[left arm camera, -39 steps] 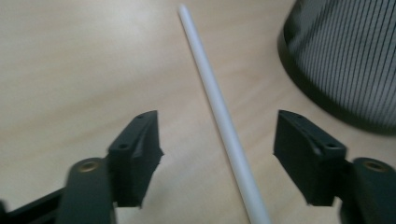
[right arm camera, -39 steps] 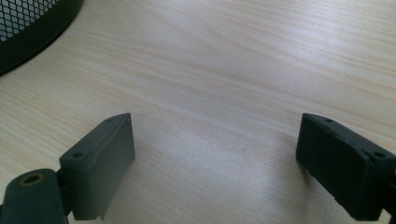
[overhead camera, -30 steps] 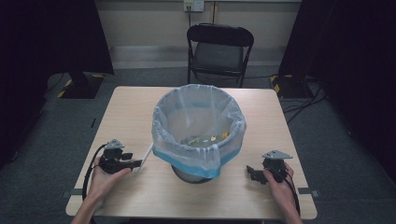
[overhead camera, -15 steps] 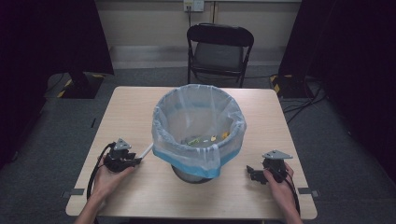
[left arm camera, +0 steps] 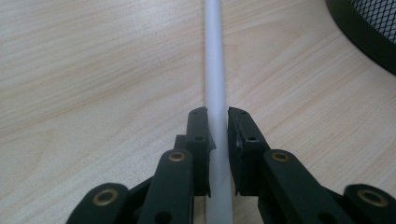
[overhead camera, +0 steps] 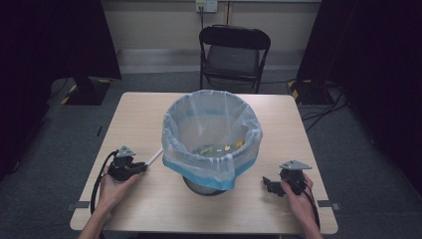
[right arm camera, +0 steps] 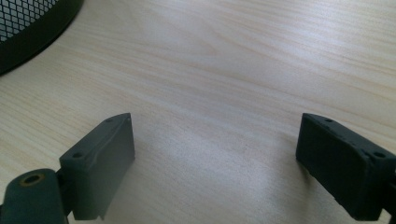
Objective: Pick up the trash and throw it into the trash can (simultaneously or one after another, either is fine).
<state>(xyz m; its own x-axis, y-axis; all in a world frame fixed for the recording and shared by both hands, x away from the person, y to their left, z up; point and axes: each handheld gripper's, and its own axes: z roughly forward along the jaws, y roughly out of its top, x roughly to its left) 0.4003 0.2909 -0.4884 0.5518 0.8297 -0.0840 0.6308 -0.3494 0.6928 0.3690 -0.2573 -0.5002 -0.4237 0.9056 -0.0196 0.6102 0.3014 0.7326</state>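
So far, the left gripper (left arm camera: pixel 218 128) has just closed its jaws and now pinches the white tube (left arm camera: pixel 215 70) lying on the table (overhead camera: pixel 144 114) beside the lined bin (overhead camera: pixel 211 137). Lifting remains. The right gripper (right arm camera: pixel 215 154) rests spread wide, holding nothing.

1. No text, label, brand, number or sign can be read anywhere in these pictures
2. The tabletop (overhead camera: pixel 144 124) is bare wood grain (no print or sticker to be made out on it)
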